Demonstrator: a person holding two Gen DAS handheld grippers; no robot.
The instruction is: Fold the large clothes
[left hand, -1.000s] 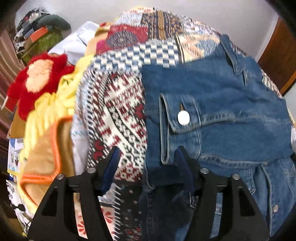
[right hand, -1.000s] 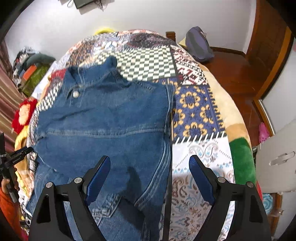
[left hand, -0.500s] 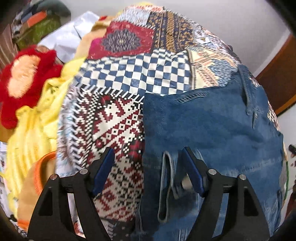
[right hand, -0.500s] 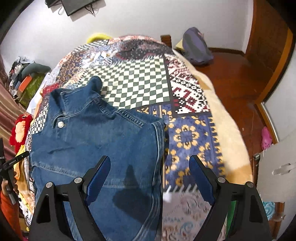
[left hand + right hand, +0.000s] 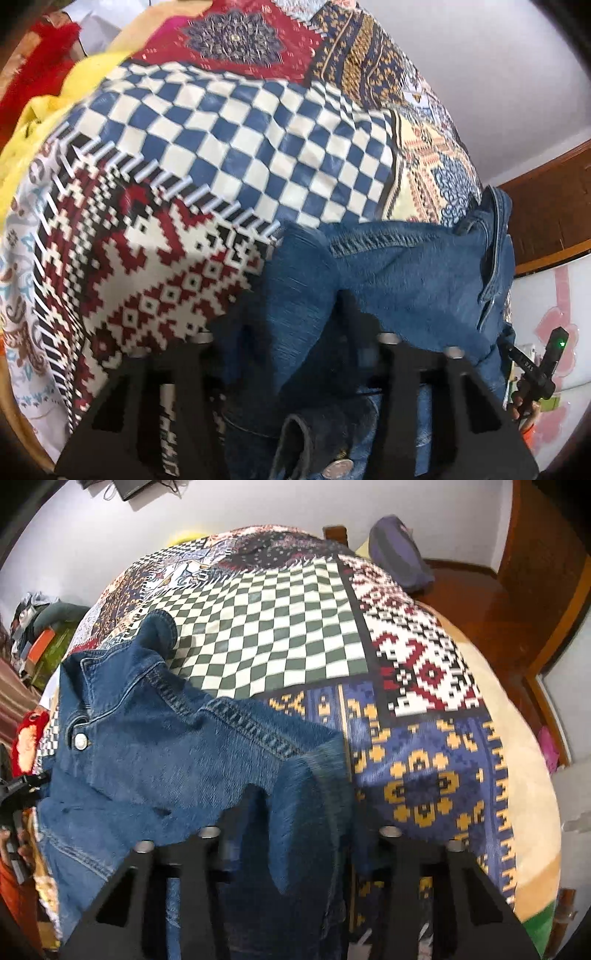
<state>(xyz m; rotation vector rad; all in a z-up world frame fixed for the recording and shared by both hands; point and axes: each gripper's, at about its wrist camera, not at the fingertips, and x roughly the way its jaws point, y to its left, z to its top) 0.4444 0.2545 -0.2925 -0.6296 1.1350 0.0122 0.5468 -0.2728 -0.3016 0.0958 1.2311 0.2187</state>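
Observation:
A blue denim jacket (image 5: 399,280) lies on a patchwork bedspread (image 5: 240,147), collar toward the far side. My left gripper (image 5: 284,325) stands over the jacket's left shoulder corner, jaws apart, with denim bunched up between them and hiding the fingertips. In the right wrist view the jacket (image 5: 166,746) covers the left half of the bedspread (image 5: 280,627). My right gripper (image 5: 299,819) stands over its right shoulder corner, jaws wide apart, denim rising between them. A silver button (image 5: 80,741) shows at the collar.
A red and yellow plush pile (image 5: 40,85) lies left of the bed. A purple bag (image 5: 399,554) sits at the bed's far right corner. Wooden floor and door (image 5: 535,590) are to the right. Boxes and clothes (image 5: 40,642) are stacked far left.
Both grippers have moved forward along the jacket toward its collar end and dropped low onto the shoulder corners. Denim now rises between the jaws of each.

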